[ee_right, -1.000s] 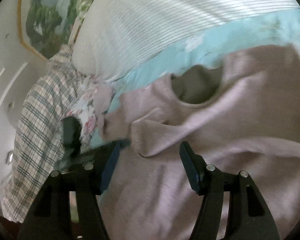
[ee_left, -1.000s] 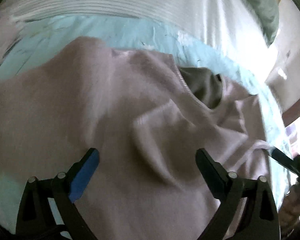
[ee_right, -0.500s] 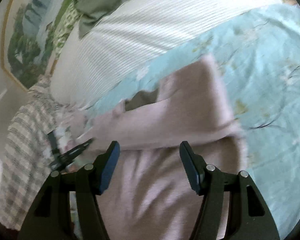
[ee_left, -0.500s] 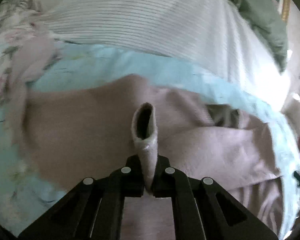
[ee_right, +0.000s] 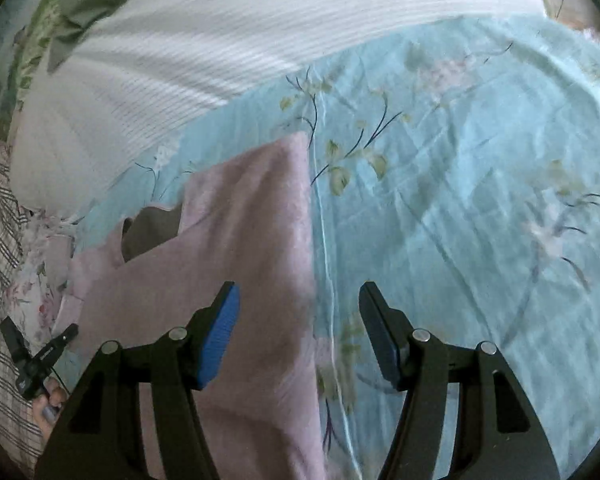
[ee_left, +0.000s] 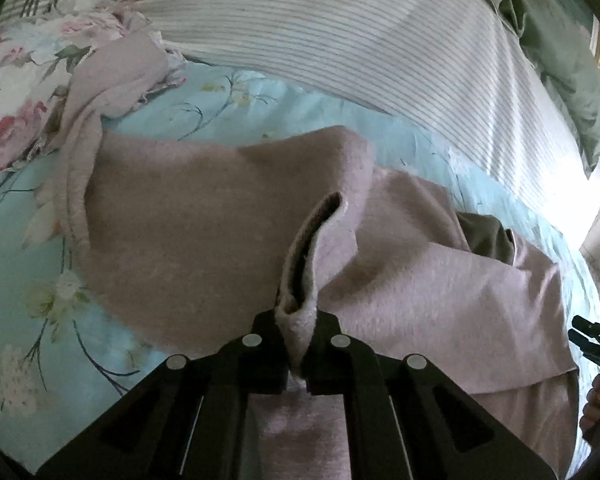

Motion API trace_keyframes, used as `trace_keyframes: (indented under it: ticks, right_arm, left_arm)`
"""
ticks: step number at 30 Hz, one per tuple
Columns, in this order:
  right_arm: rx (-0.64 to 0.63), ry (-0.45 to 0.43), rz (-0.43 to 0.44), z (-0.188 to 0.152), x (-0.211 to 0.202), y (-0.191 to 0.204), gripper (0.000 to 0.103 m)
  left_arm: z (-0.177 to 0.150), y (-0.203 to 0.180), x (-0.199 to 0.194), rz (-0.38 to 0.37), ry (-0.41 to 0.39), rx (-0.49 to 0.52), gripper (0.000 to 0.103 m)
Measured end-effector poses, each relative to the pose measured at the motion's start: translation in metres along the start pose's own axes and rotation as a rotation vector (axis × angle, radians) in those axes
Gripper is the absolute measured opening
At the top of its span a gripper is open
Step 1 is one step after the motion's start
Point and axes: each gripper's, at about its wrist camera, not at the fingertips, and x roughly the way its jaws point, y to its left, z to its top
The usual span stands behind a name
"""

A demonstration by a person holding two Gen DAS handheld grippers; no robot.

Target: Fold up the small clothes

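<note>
Sleeve cuff (ee_left: 304,280) of a pale pink fleece sweater (ee_left: 204,232) sits pinched between the pressed-together fingers of the left gripper (ee_left: 298,344), the cuff's opening standing up just ahead of the tips. The sweater lies spread on a light blue floral bedsheet (ee_left: 32,280), its grey-lined neck opening (ee_left: 486,236) off to the right, with one side already folded across the body. A white ribbed pillow (ee_left: 340,28) lies beyond it, and a pink floral cloth (ee_left: 16,80) bunches at the upper left. From the right wrist view, the right gripper (ee_right: 298,320) hangs with its fingers spread apart, holding nothing, over the sweater's straight right edge and the bare sheet beside it.
</note>
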Motion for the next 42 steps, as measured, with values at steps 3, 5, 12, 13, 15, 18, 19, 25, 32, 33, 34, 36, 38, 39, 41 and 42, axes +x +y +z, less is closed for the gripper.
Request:
trace_keyframes:
  ticks: [3,5,12,13,15,18,19,25,32,33,34,36,38,39,41,42]
  right_arm:
    - [-0.008,0.027,0.008,0.001,0.013,0.001,0.064]
    - [-0.025,0.044,0.02,-0.002,0.019,0.006,0.064]
    - [-0.032,0.002,-0.023,0.007,-0.002,0.004,0.006]
    - [-0.043,-0.016,-0.045,0.009,-0.008,0.004,0.006]
    - [-0.055,-0.015,-0.087,0.01,-0.009,0.003,0.006]
    - [-0.072,0.043,-0.154,0.006,0.003,0.003,0.006]
    - [-0.086,0.034,-0.218,0.005,0.0,0.006,0.006]
    - [-0.157,-0.007,-0.034,-0.026,-0.024,0.064,0.024]
    - [-0.134,0.134,-0.012,-0.059,0.012,0.07,0.027]
    - [-0.128,0.13,-0.005,-0.059,0.005,0.07,0.027]
    - [-0.129,0.12,0.014,-0.059,-0.002,0.073,0.028]
    - [-0.135,0.109,0.062,-0.062,-0.014,0.079,0.029]
    - [-0.145,0.102,0.111,-0.066,-0.025,0.087,0.034]
    - [-0.153,0.1,0.133,-0.07,-0.029,0.093,0.035]
    - [-0.169,0.1,0.162,-0.075,-0.033,0.106,0.036]
    - [-0.173,0.105,0.182,-0.077,-0.034,0.112,0.036]
  left_arm:
    - [-0.002,0.001,-0.002,-0.004,-0.004,-0.004,0.003]
    - [-0.003,-0.001,-0.002,0.006,-0.007,0.008,0.004]
    - [-0.007,-0.014,-0.006,-0.069,-0.004,0.039,0.004]
    - [-0.008,-0.018,-0.003,-0.067,0.002,0.046,0.004]
    - [-0.012,-0.023,0.004,-0.056,0.019,0.06,0.004]
    - [-0.016,-0.022,0.011,-0.071,0.054,0.05,0.005]
    - [-0.016,-0.022,0.01,-0.08,0.053,0.049,0.005]
    - [-0.017,-0.023,0.009,-0.075,0.05,0.053,0.009]
    - [-0.003,0.03,-0.018,0.046,0.007,-0.014,0.028]
    - [0.003,0.042,-0.023,0.069,-0.005,-0.035,0.029]
    - [0.008,0.052,-0.027,0.08,-0.011,-0.052,0.029]
    - [0.021,0.071,-0.033,0.099,-0.027,-0.09,0.039]
    - [0.035,0.083,-0.036,0.135,-0.049,-0.105,0.054]
    - [0.042,0.086,-0.037,0.153,-0.061,-0.109,0.061]
    - [0.057,0.091,-0.035,0.182,-0.082,-0.113,0.064]
    - [0.067,0.093,-0.03,0.187,-0.08,-0.111,0.066]
